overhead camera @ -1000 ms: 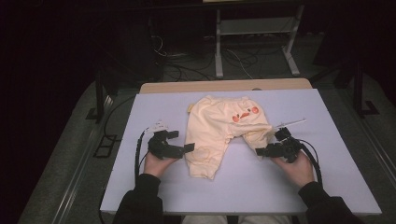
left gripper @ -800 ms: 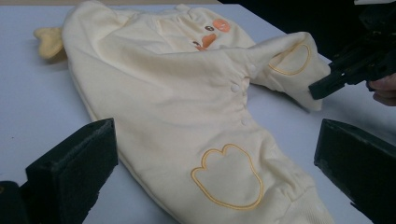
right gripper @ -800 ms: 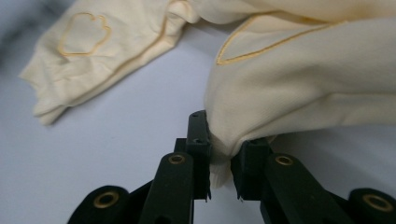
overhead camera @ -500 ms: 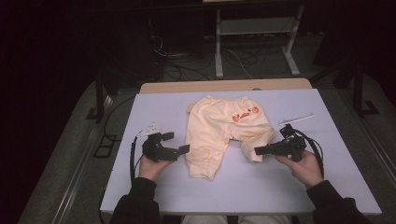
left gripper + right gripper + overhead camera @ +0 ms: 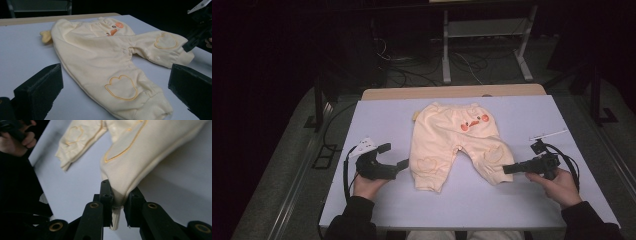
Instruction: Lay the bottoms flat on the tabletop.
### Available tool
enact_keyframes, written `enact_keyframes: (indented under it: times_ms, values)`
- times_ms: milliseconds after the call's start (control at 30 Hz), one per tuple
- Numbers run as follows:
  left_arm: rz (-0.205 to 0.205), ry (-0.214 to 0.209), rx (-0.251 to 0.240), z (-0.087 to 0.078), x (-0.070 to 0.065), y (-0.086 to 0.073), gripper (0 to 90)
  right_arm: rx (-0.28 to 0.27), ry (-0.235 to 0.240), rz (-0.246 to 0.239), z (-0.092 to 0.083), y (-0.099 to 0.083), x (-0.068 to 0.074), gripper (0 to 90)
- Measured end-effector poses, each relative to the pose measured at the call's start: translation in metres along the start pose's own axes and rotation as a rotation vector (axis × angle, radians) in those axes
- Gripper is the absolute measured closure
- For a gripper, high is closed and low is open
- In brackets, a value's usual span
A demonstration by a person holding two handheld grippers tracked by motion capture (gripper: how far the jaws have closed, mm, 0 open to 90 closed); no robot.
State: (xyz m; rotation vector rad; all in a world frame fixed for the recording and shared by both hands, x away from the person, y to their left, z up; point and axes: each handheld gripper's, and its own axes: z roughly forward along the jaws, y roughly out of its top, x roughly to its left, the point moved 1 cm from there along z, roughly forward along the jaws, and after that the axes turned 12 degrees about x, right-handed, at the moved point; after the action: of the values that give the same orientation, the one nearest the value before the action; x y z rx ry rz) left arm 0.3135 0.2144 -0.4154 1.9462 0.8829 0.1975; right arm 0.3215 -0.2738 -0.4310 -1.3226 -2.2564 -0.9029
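White table [image 5: 522, 200], right gripper [image 5: 119, 202] pinching trouser cuff [image 5: 120, 192]

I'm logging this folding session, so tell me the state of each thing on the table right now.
Baby pants: spread flat, legs apart, one leg cuff pinched.
Right gripper: shut on that leg cuff; its fingers have just been closing.
Left gripper: open, holding nothing, beside the other leg.

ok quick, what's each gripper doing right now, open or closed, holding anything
left gripper: open, holding nothing, beside the trousers.
right gripper: closed on the cuff of one trouser leg.
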Motion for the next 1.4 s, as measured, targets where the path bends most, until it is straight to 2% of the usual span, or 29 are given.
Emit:
enact_keyframes:
  times_ms: [133,233,267,400,500,600,633,733,767,800,900,967,1033,1233,1400]
  values:
    - [0.023,0.015,-0.017,-0.008,-0.004,-0.005,0.0,0.010,-0.043,0.018,0.002,-0.002,-0.008,76.4]
    - [0.035,0.025,-0.029,-0.015,-0.006,-0.009,0.0,0.024,-0.097,0.017,0.006,-0.002,-0.012,75.5]
    - [0.037,0.028,-0.032,-0.016,-0.007,-0.011,0.0,0.028,-0.129,0.017,0.007,-0.002,-0.013,74.6]
    - [0.034,0.030,-0.028,-0.019,-0.006,-0.016,0.0,0.059,-0.211,0.009,0.012,-0.002,-0.013,65.5]
    - [0.034,0.031,-0.028,-0.020,-0.006,-0.018,0.0,0.050,-0.252,-0.019,0.009,-0.002,-0.007,57.1]
    - [0.037,0.036,-0.029,-0.021,-0.006,-0.018,0.0,0.000,-0.346,-0.088,-0.006,0.000,0.010,49.1]
    - [0.040,0.037,-0.028,-0.021,-0.006,-0.019,0.0,-0.022,-0.356,-0.113,-0.010,0.000,0.016,47.7]
    - [0.045,0.038,-0.026,-0.020,-0.007,-0.020,0.0,-0.084,-0.338,-0.184,-0.020,0.002,0.034,44.4]
    - [0.047,0.036,-0.025,-0.020,-0.007,-0.020,0.0,-0.091,-0.309,-0.208,-0.021,0.002,0.040,43.0]
    - [0.048,0.035,-0.024,-0.020,-0.007,-0.020,0.0,-0.089,-0.275,-0.233,-0.018,0.003,0.044,41.6]
    - [0.048,0.030,-0.022,-0.020,-0.008,-0.022,0.0,-0.041,-0.234,-0.276,-0.001,0.005,0.051,38.2]
    - [0.051,0.031,-0.018,-0.020,-0.008,-0.022,0.0,0.013,-0.241,-0.295,0.013,0.006,0.051,36.4]
    - [0.055,0.031,-0.014,-0.020,-0.009,-0.023,0.0,0.041,-0.248,-0.307,0.022,0.006,0.051,35.6]
    - [0.055,0.052,0.005,-0.017,-0.007,-0.027,0.0,0.062,-0.266,-0.312,0.035,0.007,0.046,34.5]
    - [0.059,0.053,0.000,-0.018,-0.008,-0.026,0.0,0.124,-0.323,-0.321,0.048,0.007,0.041,38.6]
